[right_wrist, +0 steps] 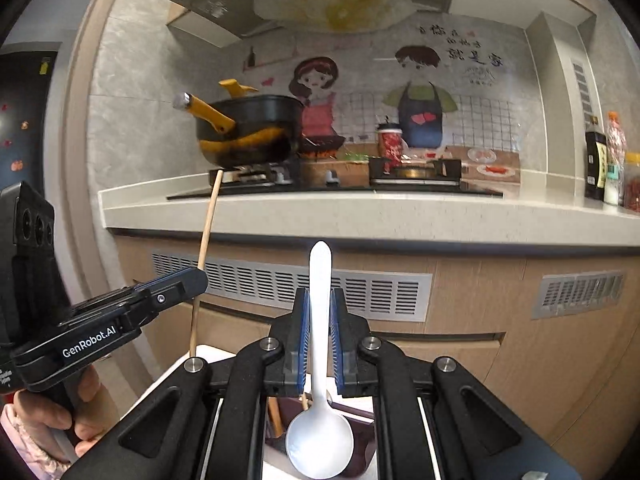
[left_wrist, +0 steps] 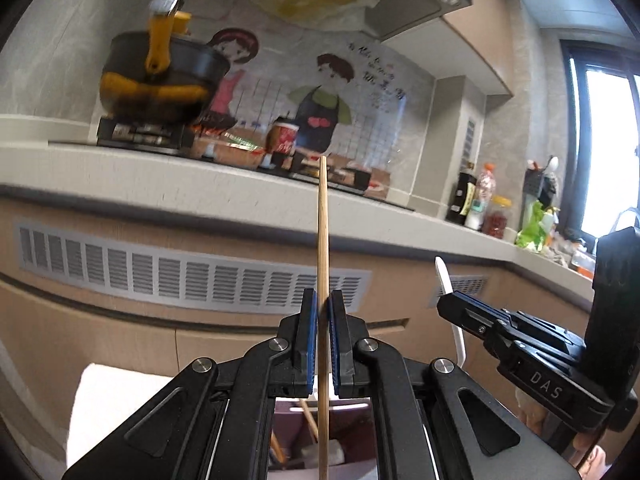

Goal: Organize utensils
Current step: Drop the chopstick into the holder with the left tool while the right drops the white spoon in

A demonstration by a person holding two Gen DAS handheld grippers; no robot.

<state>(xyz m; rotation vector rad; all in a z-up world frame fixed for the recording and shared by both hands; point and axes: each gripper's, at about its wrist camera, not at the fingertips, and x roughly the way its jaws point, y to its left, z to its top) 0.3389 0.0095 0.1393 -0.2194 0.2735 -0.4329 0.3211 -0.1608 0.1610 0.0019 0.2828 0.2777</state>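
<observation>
While both tools hover before the kitchen counter [right_wrist: 360,216], the left gripper [left_wrist: 323,320] is clamped on a chopstick [left_wrist: 323,240] standing upright between its pads: light, stiff, thin, prone to pivot unless pinched mid-shaft. Beside it, the right gripper [right_wrist: 319,320] is closed on a white spoon [right_wrist: 319,360], bowl hanging behind the fingers; smooth, likely slippery, best gripped along the handle.

Even indoor light, daylight from window [left_wrist: 604,148] blown out. Strong fisheye bending, dark vignette corners. Pot [left_wrist: 160,80] motion-blurred in left view; right view sharper.
</observation>
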